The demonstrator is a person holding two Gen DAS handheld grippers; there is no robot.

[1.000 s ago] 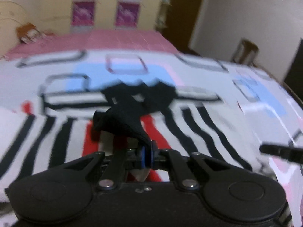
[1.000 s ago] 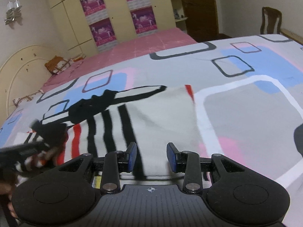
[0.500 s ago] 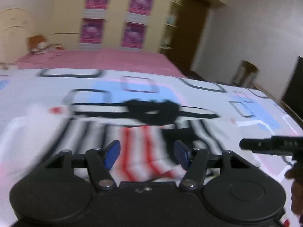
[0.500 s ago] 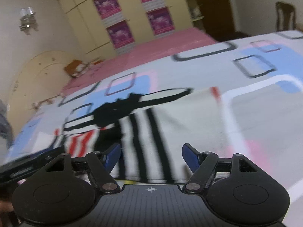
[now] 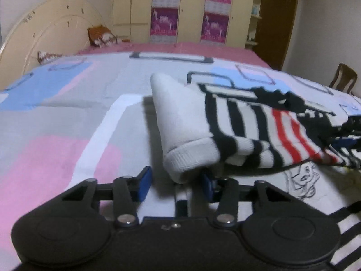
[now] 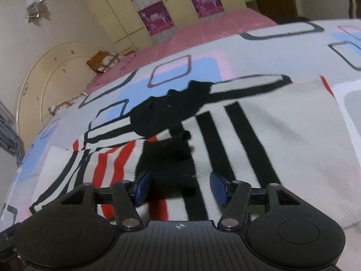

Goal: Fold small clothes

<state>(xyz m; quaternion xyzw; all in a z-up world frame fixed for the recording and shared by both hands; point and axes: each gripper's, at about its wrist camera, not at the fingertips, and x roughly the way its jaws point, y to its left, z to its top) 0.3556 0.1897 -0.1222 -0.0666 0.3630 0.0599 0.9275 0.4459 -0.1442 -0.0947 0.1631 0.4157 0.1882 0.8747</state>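
A small white knit sweater [image 6: 282,135] with black and red stripes lies spread on the bed. In the left wrist view its folded-over side [image 5: 237,131] shows a white ribbed hem corner [image 5: 189,160] sitting between my open fingers. My left gripper [image 5: 176,180] is open, its right fingertip [image 5: 206,184] partly under that hem. My right gripper [image 6: 179,188] is open low over the sweater, with the black sleeve cuff [image 6: 171,169] between its fingers. The black collar [image 6: 167,113] lies beyond.
The bedspread [image 5: 67,117] is grey with pink, blue and white shapes. A cream headboard [image 5: 45,36] and pillows [image 5: 101,36] stand far left. Wardrobe doors with purple posters [image 5: 164,24] line the back wall. A wooden chair [image 5: 343,79] stands at right.
My left gripper let go of the black cuff it held a second ago, opened, and moved left to the sweater's white hem edge. My right gripper opened wider and moved over the black cuff.
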